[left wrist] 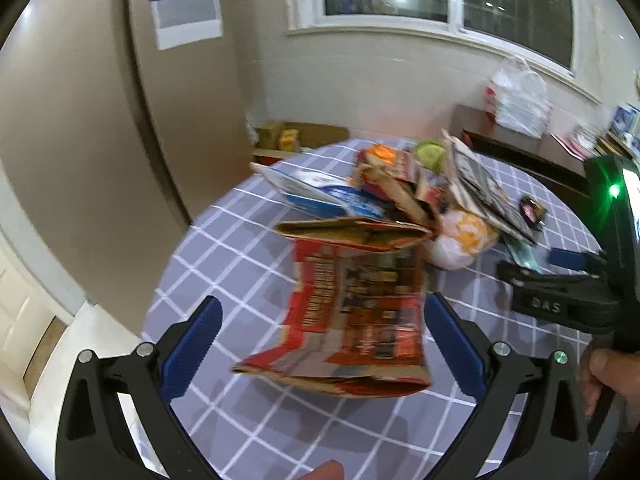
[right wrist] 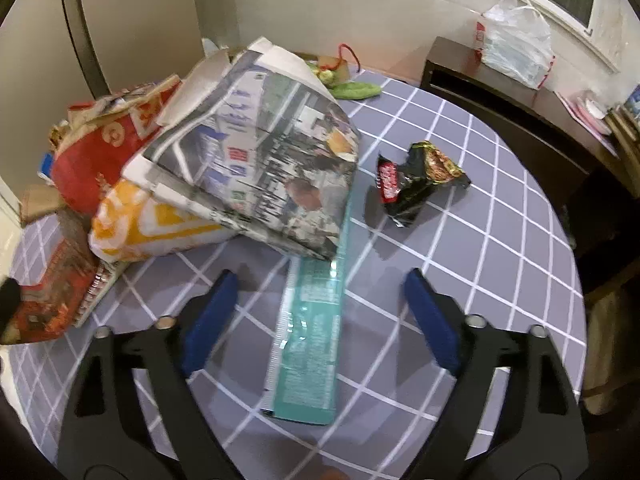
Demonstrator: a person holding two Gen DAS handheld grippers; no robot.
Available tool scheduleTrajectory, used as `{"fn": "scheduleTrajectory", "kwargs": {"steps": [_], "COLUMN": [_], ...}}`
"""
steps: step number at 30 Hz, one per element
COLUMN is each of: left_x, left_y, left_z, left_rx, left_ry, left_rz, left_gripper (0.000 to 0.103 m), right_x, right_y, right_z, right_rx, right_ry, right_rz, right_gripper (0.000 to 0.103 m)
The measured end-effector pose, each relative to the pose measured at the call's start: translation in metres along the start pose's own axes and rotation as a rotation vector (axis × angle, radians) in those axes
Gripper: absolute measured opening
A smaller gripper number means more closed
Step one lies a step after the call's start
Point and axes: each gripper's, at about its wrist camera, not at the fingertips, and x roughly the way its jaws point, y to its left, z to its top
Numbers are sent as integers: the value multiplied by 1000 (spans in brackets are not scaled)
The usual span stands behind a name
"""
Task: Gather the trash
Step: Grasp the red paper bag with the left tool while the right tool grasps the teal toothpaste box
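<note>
A flattened red printed carton lies on the round grey checked table, between the blue pads of my open left gripper. Behind it is a heap of trash: a blue-white box, a red box, a folded newspaper and a white-yellow bag. My right gripper is open over a long teal wrapper that runs under the newspaper. A black-red snack wrapper lies apart to the right. The right gripper also shows in the left wrist view.
A dark wooden sideboard with a white plastic bag stands behind the table under a window. A green item lies at the table's far edge. A cardboard box sits on the floor by the wall.
</note>
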Motion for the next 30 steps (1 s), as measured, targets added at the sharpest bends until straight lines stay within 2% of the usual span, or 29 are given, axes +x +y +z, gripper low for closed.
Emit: {"fn": "scheduleTrajectory", "kwargs": {"steps": [1,3,5,6,9,15,20,23,26,28,30], "left_x": [3,7,8,8,12,35,39,41,50,60,63], "left_y": [-4,-11,-15,-14,-13,-6,-12,-19,-26,-32,-32], "left_z": [-1,-5,-8,-11,-13,3,13,18,22,23,24], "left_rx": [15,42,57,61,60,19,6,10,24,37,29], "left_ry": [8,17,25,28,51,90,90,90,105,129,112], "left_rz": [-1,8,8,5,2,19,-42,-50,-17,59,60], "left_gripper": [99,99,99,99,99,99,99,99,99,99,98], "right_x": [-1,-4,-6,-7,-7,-9,-8,-8,-9,-9,-9], "right_y": [1,3,2,2,-1,-4,-7,-7,-6,-6,-7], "right_z": [0,-1,-1,-1,-2,-3,-2,-3,-3,-3,-3], "right_rx": [-10,-23,-23,-20,-23,-22,-19,-18,-19,-20,-19], "right_ry": [-6,-16,-17,-16,-20,-18,-17,-17,-17,-16,-16], "right_rz": [5,16,21,23,30,44,51,52,52,52,56], "right_gripper": [70,46,35,33,31,30,30,30,30,30,29]}}
